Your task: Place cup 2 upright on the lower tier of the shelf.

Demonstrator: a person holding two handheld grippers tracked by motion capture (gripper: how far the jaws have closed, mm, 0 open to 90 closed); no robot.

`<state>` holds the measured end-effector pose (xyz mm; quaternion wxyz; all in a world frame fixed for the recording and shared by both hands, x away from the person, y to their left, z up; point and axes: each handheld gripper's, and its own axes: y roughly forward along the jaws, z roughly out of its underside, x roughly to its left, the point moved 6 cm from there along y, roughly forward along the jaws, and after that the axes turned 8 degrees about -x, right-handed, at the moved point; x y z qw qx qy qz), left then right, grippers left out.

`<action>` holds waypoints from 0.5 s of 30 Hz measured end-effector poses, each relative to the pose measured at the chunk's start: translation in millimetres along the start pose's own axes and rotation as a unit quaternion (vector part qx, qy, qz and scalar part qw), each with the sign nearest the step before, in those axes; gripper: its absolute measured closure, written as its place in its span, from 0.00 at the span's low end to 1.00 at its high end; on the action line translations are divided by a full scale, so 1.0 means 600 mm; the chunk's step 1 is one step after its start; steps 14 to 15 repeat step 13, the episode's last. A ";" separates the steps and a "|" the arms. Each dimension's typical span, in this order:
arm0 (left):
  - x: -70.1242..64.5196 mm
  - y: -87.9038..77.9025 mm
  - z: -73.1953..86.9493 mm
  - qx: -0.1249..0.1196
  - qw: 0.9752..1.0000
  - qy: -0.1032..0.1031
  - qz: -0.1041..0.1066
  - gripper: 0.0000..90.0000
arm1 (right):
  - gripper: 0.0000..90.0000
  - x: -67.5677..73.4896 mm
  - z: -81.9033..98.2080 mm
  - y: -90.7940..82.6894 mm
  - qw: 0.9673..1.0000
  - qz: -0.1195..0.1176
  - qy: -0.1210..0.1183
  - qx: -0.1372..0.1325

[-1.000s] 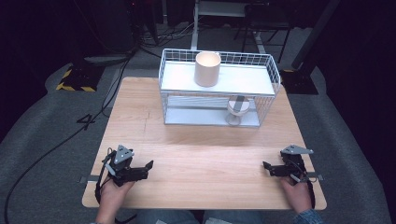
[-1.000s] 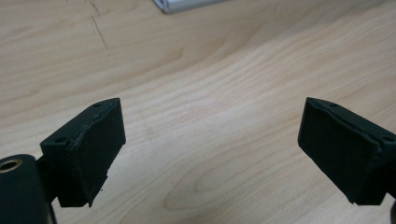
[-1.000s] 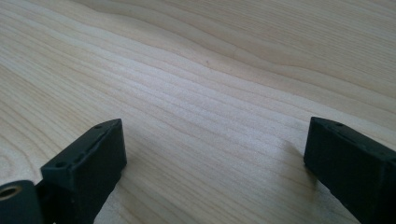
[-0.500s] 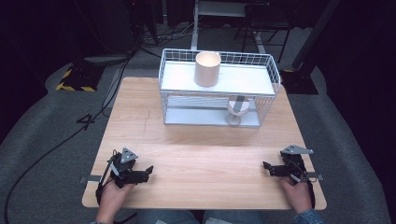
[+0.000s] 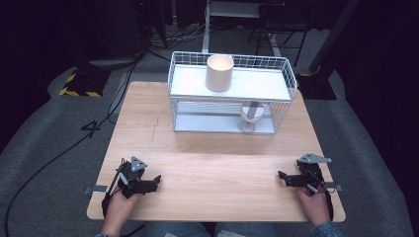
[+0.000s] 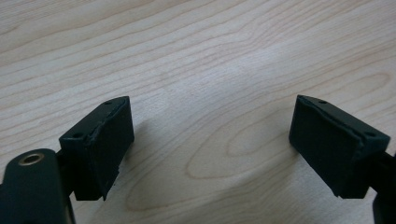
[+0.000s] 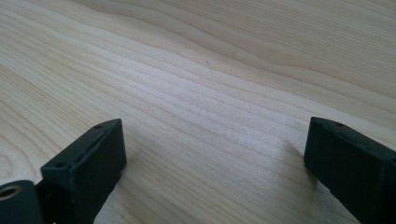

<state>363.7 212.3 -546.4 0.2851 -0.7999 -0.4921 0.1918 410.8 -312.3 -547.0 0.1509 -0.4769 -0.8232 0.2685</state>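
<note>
My left gripper rests low on the wooden table near its front left corner, held by a hand. In the left gripper view its jaws stand wide apart, left gripper, with only bare wood between them. My right gripper sits near the front right corner, pointing left. Its jaws also stand apart over bare wood in the right gripper view, right gripper. A white wire rack stands at the back of the table. A tan cylinder cup is on its top shelf and a small goblet-shaped cup on its lower shelf.
Dark floor surrounds the table, with cables trailing at the left and a yellow-black striped patch. Metal stand legs rise behind the rack. A wide stretch of wood lies between the two grippers.
The left gripper has shifted slightly toward the front edge of the table. The right gripper has stayed where it was.
</note>
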 end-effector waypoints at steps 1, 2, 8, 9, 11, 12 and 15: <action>0.002 0.000 0.000 -0.002 1.000 0.000 -0.003 0.16 | 0.07 0.000 0.000 0.000 1.000 0.000 0.000 0.000; 0.002 0.000 0.000 -0.002 1.000 0.000 -0.003 0.16 | 0.07 0.000 0.000 0.000 1.000 0.000 0.000 0.000; 0.004 0.004 0.002 -0.013 1.000 -0.001 0.001 0.13 | 0.07 0.000 0.000 0.000 1.000 0.000 0.000 0.000; 0.005 0.003 0.003 -0.013 1.000 0.001 0.004 0.13 | 0.07 0.000 0.000 0.000 1.000 0.000 0.000 0.000; 0.005 0.002 0.003 -0.014 1.000 0.002 0.006 0.13 | 0.07 0.000 0.000 0.000 1.000 0.000 0.000 0.000; 0.005 0.002 0.003 -0.014 1.000 0.002 0.006 0.13 | 0.07 0.000 0.000 0.000 1.000 0.000 0.000 0.000; 0.005 0.002 0.003 -0.014 1.000 0.002 0.006 0.13 | 0.07 0.000 0.000 0.000 1.000 0.000 0.000 0.000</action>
